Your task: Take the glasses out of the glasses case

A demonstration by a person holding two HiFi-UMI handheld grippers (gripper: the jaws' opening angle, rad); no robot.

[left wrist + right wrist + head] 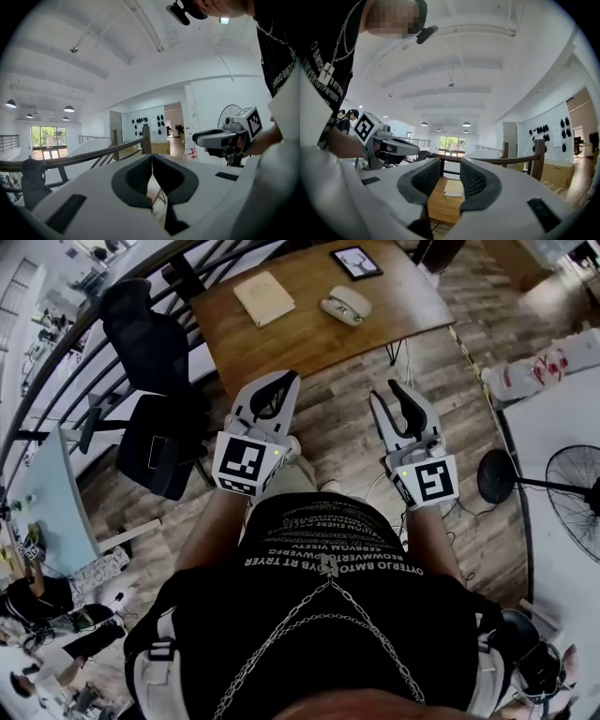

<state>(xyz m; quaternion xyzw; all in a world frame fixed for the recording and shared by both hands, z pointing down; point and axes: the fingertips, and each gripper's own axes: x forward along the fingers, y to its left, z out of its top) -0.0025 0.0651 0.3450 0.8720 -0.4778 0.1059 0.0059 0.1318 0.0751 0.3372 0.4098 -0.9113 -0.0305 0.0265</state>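
White and oval, the glasses case (345, 306) lies on a brown wooden table (394, 320), and at this size its lid cannot be read as up or down. Just left of the case rests a beige notebook (263, 298); beyond the case, toward the table's far edge, sits a dark-framed tablet (356, 262). Both grippers hang well short of the case, off the table's near edge and above the plank floor (347, 442), drawn in close to the person's black printed shirt (328, 563). The left gripper (286, 381) sits nearer than the case and to its left, with its jaws pressed tip to tip and nothing caught between them; in the left gripper view (152, 158) the dark ribbed pads (138, 177) meet along a single seam. The right gripper (387, 393) sits nearer than the case and slightly to its right, with its jaws parted by a modest gap and bare of any load; in the right gripper view (450, 171) the notebook (453, 187) and the table (440, 208) show far off through that gap. Neither tool touches the case or the table. Well left of the case stand black office chairs (150, 343) beside a dark railing (66, 362), and far to the case's right, lower in the head view, stands a floor fan (577, 488).
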